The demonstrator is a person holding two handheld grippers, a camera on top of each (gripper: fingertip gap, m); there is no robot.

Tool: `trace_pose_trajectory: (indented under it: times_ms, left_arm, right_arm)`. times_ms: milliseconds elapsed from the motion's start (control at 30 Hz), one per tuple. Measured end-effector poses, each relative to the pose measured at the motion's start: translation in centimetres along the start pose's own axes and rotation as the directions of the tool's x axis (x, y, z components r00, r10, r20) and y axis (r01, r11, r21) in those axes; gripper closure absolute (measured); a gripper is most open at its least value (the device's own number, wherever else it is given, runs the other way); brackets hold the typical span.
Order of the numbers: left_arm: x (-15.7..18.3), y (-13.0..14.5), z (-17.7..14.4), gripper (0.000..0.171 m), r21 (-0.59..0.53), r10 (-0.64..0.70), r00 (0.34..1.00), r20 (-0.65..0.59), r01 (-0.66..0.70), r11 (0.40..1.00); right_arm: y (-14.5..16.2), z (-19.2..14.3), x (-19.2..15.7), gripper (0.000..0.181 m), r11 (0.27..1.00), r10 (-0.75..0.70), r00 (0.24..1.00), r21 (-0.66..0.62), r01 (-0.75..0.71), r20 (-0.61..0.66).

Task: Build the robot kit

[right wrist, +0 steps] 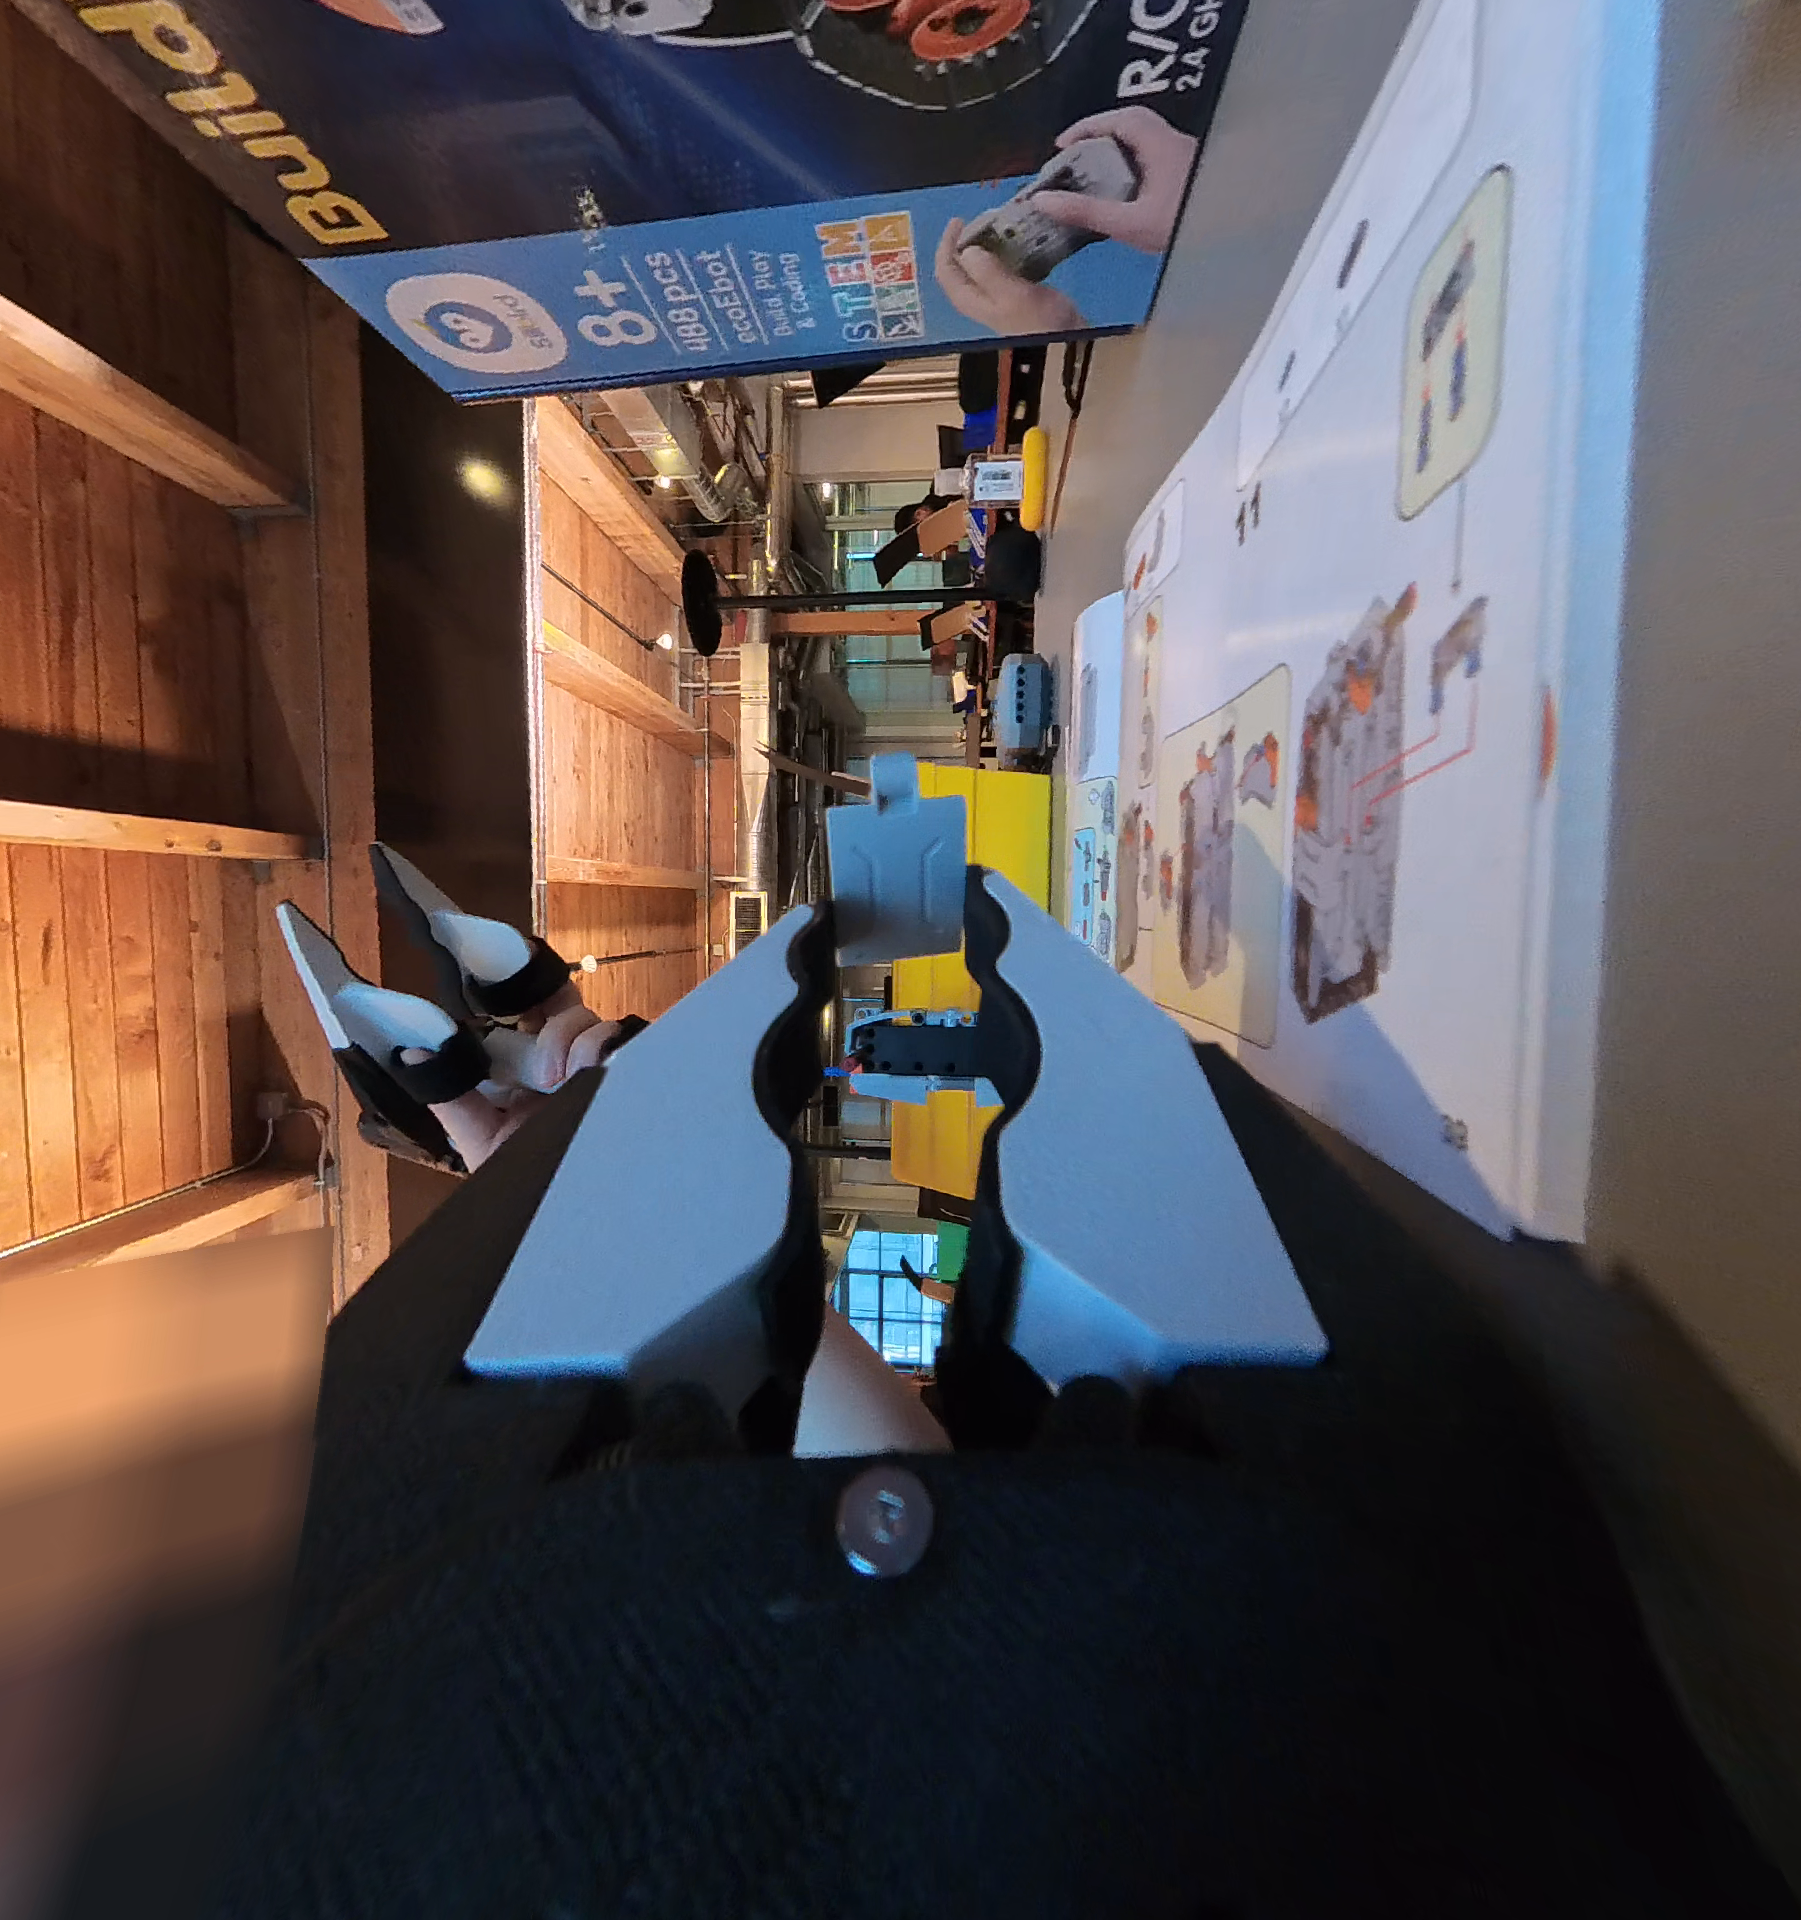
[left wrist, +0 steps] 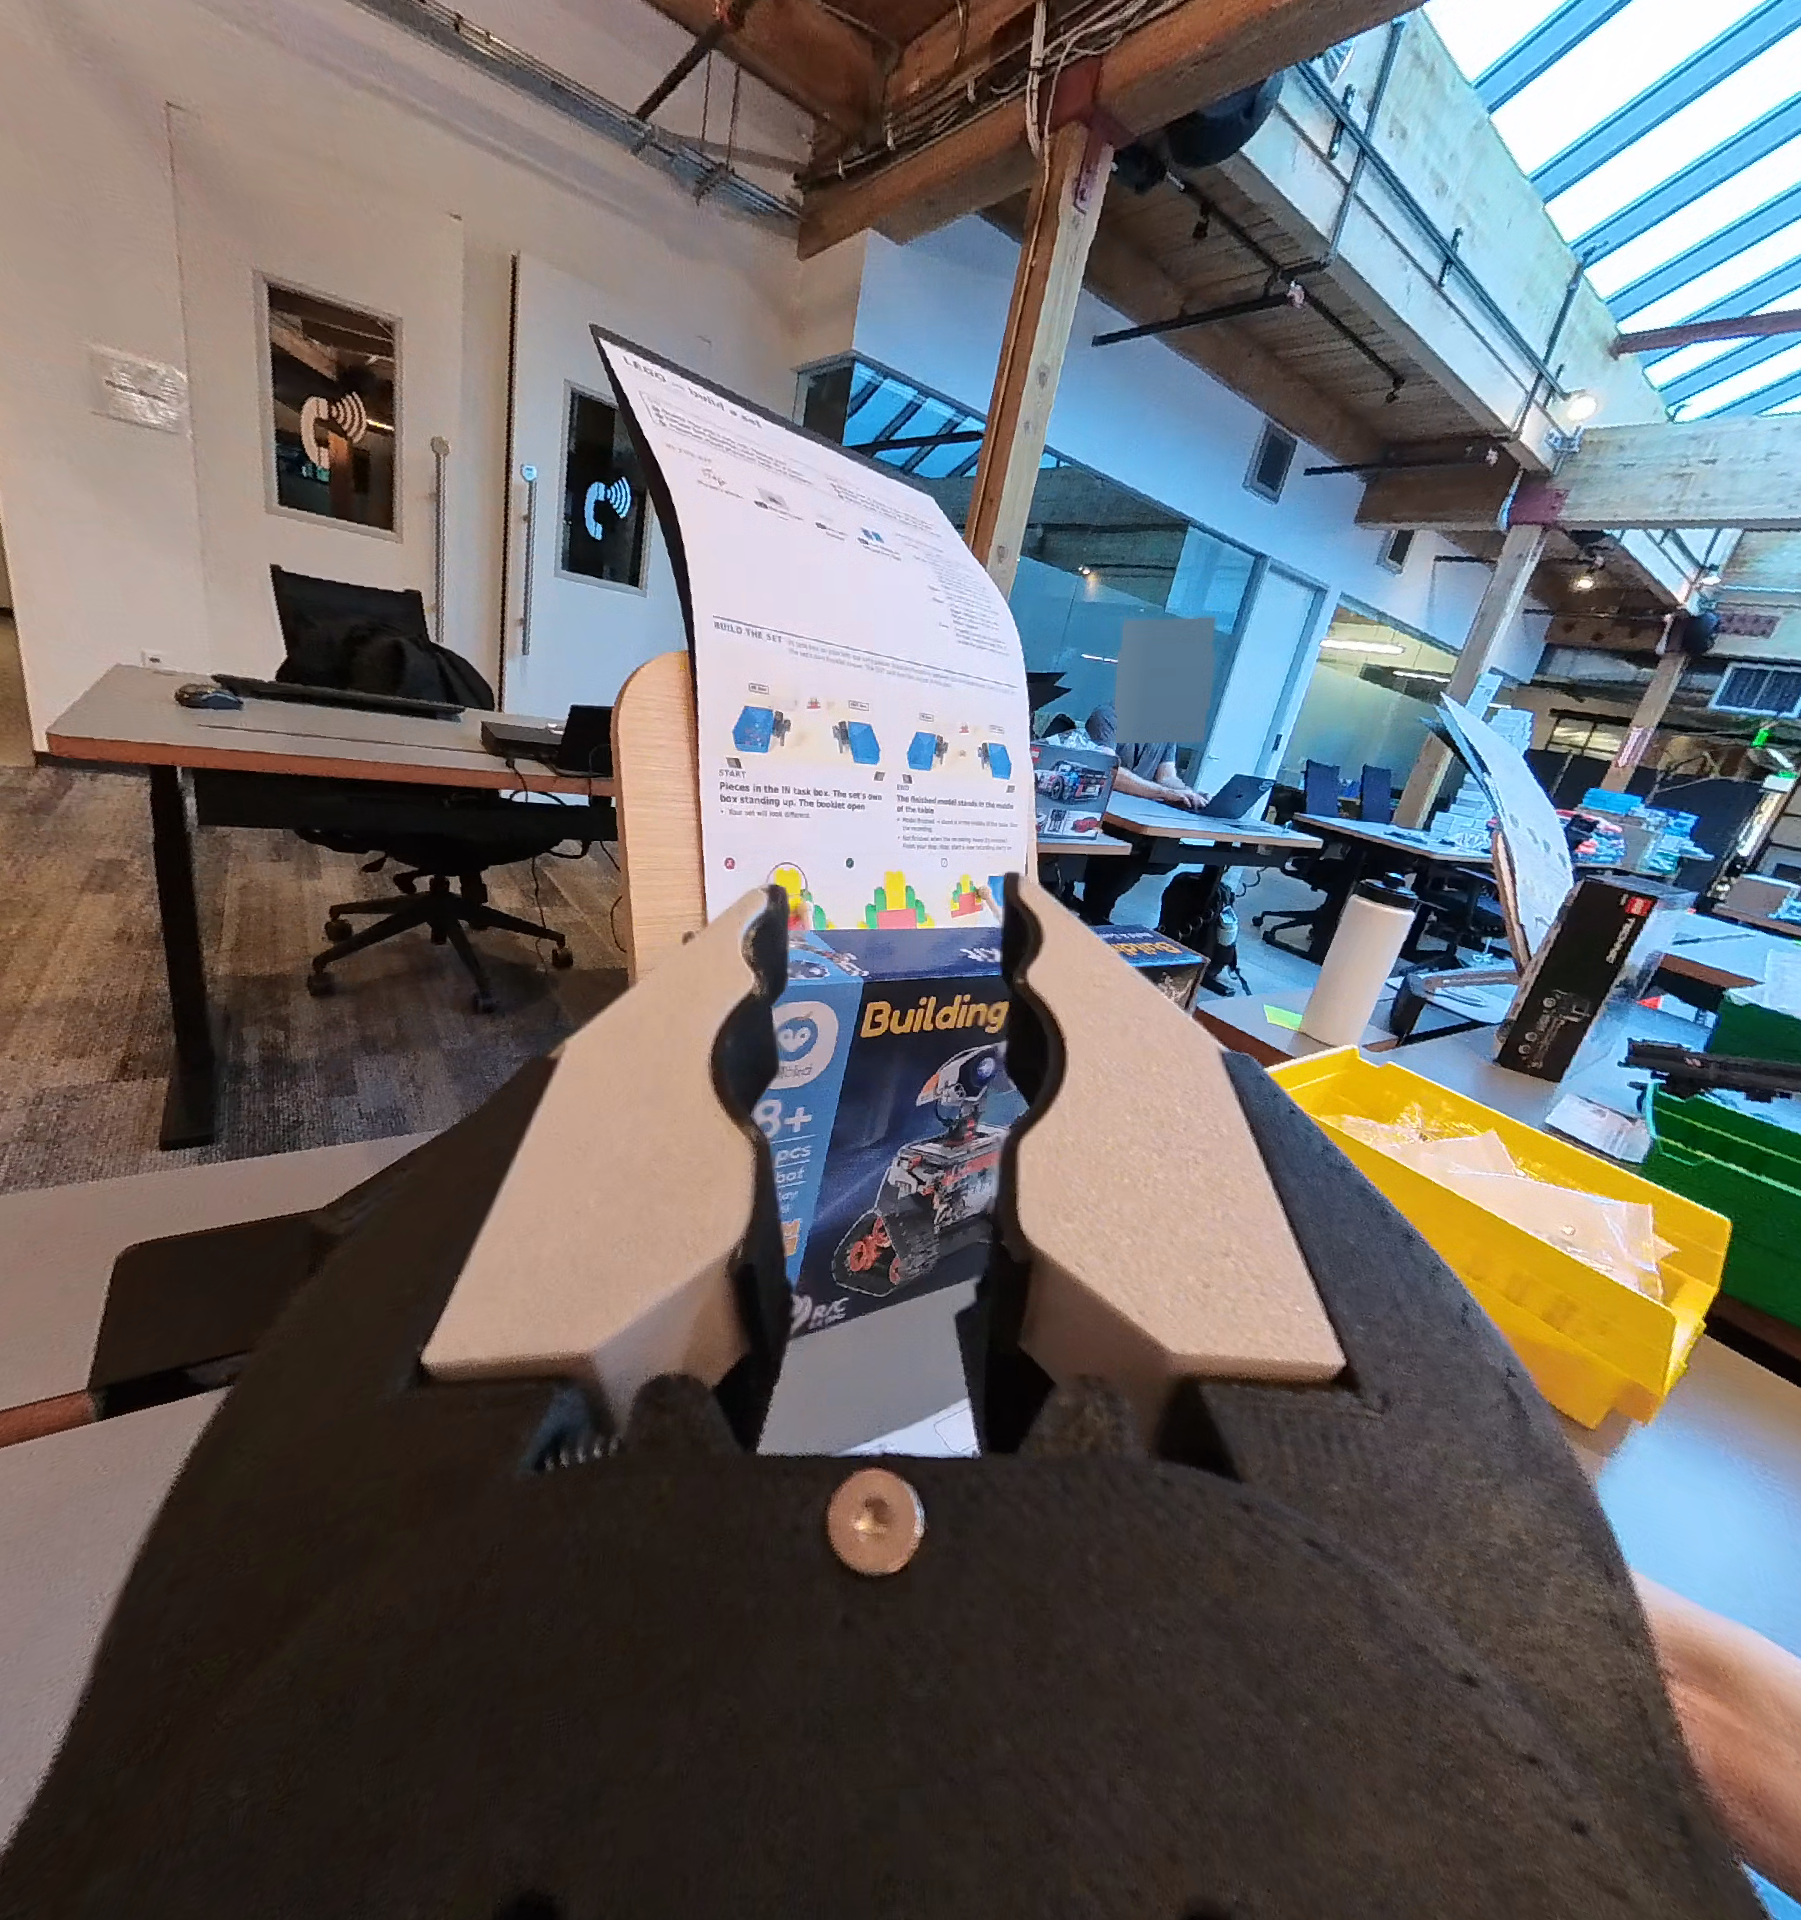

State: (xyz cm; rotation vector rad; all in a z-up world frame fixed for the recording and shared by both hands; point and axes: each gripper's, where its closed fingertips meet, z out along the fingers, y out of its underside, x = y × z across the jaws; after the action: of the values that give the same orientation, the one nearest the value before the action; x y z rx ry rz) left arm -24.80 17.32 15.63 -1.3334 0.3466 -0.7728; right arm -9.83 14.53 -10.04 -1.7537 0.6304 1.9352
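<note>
My right gripper [right wrist: 898, 899] is shut on a flat grey plastic panel [right wrist: 894, 873] pinched at its fingertips, held above the table [right wrist: 1727, 520]. A small black and grey brick assembly [right wrist: 911, 1049] shows through the gap between the fingers; I cannot tell if it is held. An open building booklet [right wrist: 1343, 831] lies on the table beside it. My left gripper [left wrist: 891, 914] is open and empty in the air, facing a standing blue building-set box [left wrist: 906, 1091]. It also shows in the right wrist view [right wrist: 330, 878], open. The box shows there too [right wrist: 771, 260].
A printed sheet [left wrist: 854, 623] leans on a wooden stand [left wrist: 657, 810] behind the box. A yellow bin [left wrist: 1498, 1216] with clear bags sits to the right, with green bins [left wrist: 1758, 1153], a white bottle [left wrist: 1363, 966] and a black box [left wrist: 1582, 987] beyond. Desks and chairs stand farther off. Spacing between my two grippers at the tips: around 30 cm.
</note>
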Motion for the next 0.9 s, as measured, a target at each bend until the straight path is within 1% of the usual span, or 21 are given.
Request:
trace_pose_trajectory:
  times_ms: [100,200,267,433,500,600,667,700,733,767,833,900]
  left_arm:
    - [0.2,0.5,0.2,0.132,-0.029,0.004,1.000,-0.006,-0.004,1.000]
    - [0.3,0.9,0.4,0.133,-0.052,0.022,1.000,-0.002,-0.022,0.998]
    - [0.2,1.1,0.4,0.133,-0.065,0.030,1.000,0.004,-0.030,0.997]
    - [0.4,1.8,0.5,0.138,-0.105,0.044,0.999,-0.011,-0.045,0.993]
    - [0.0,2.0,0.5,0.138,-0.123,0.060,0.998,0.013,-0.058,0.991]
    - [-0.2,2.6,0.6,0.137,-0.159,0.091,0.996,0.026,-0.086,0.984]
    - [0.0,3.5,0.8,0.138,-0.202,0.107,0.994,0.011,-0.103,0.974]
    - [0.3,4.4,1.0,0.141,-0.236,0.114,0.993,-0.022,-0.116,0.965]
    - [1.0,5.7,1.2,0.142,-0.285,0.118,0.990,-0.080,-0.136,0.949]
    - [1.9,7.5,1.4,0.141,-0.349,0.111,0.983,-0.149,-0.157,0.924]
    - [4.0,11.8,1.4,0.138,-0.484,0.075,0.949,-0.306,-0.223,0.846]
    - [5.8,16.1,1.2,0.134,-0.552,0.088,0.891,-0.446,-0.352,0.756]
  right_arm:
    - [-0.5,-0.2,0.0,0.158,0.999,0.031,1.000,0.026,-0.031,0.004]
    - [-1.4,-0.5,0.2,0.158,0.992,0.101,0.995,0.072,-0.101,0.009]
    - [-1.6,-0.6,0.6,0.158,0.990,0.119,0.993,0.079,-0.118,-0.003]
    - [-1.6,-0.5,0.4,0.158,0.997,0.049,0.997,0.065,-0.046,-0.052]
    - [-1.6,-0.5,0.1,0.158,0.998,0.023,0.998,0.058,-0.019,-0.065]
    - [-1.6,-0.5,0.0,0.158,0.999,0.012,0.997,0.038,-0.009,-0.075]
    - [-1.5,-0.5,0.0,0.158,1.000,0.019,0.997,0.022,-0.017,-0.073]
    - [-1.3,-0.3,-0.2,0.158,1.000,0.028,0.998,0.002,-0.027,-0.059]
    - [-1.1,-0.2,-0.6,0.158,0.999,0.034,0.999,-0.026,-0.035,-0.040]
    - [-0.7,-0.1,-1.1,0.158,0.997,0.037,0.999,-0.060,-0.038,-0.024]
    - [0.1,0.1,-2.2,0.158,0.992,0.033,0.999,-0.125,-0.031,0.015]
    - [0.9,0.2,-3.3,0.157,0.981,0.023,0.999,-0.194,-0.013,0.049]
